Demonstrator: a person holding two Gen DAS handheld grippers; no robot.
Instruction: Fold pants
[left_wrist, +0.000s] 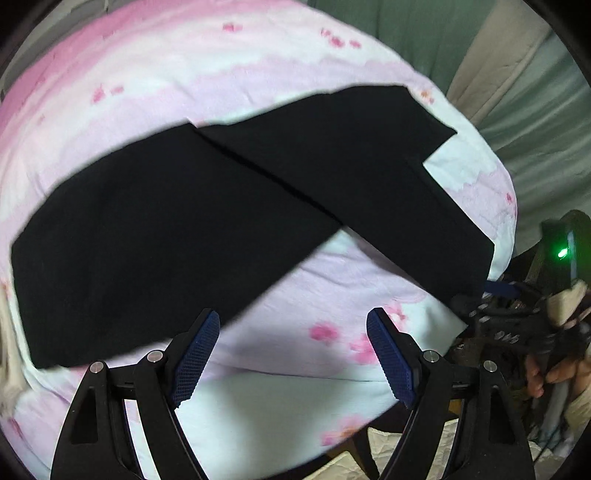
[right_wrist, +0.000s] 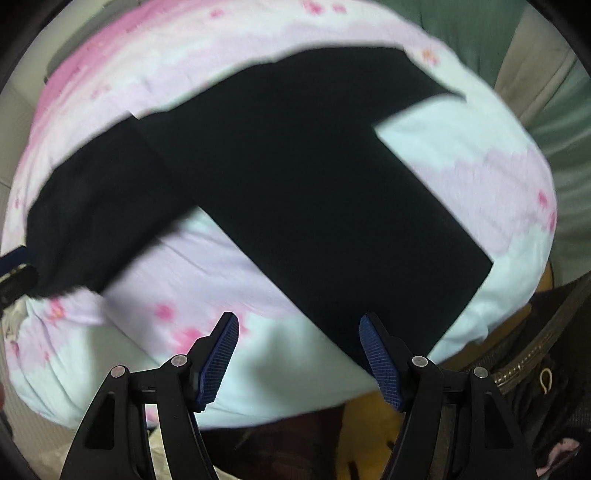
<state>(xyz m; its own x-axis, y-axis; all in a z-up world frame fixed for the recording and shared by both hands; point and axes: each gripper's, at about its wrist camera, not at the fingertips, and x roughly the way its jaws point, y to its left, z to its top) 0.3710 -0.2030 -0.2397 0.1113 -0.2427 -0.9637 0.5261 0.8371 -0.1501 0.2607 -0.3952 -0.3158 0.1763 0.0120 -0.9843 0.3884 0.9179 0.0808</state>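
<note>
Black pants lie flat on a pink and white flowered bedsheet, their two legs spread apart in a V. My left gripper hovers open over the sheet, its left pad at the hem corner of the left leg. My right gripper is open above the lower end of the right leg of the pants, with nothing between its pads. In the left wrist view a blue finger of the right gripper shows at that leg's hem. The left gripper's finger shows at the right wrist view's left edge.
The bed's near edge runs just below both grippers. Green fabric and a beige cloth hang beyond the bed at the upper right. A dark bag with a zipper sits off the bed at the right. A person's hand holds the right gripper.
</note>
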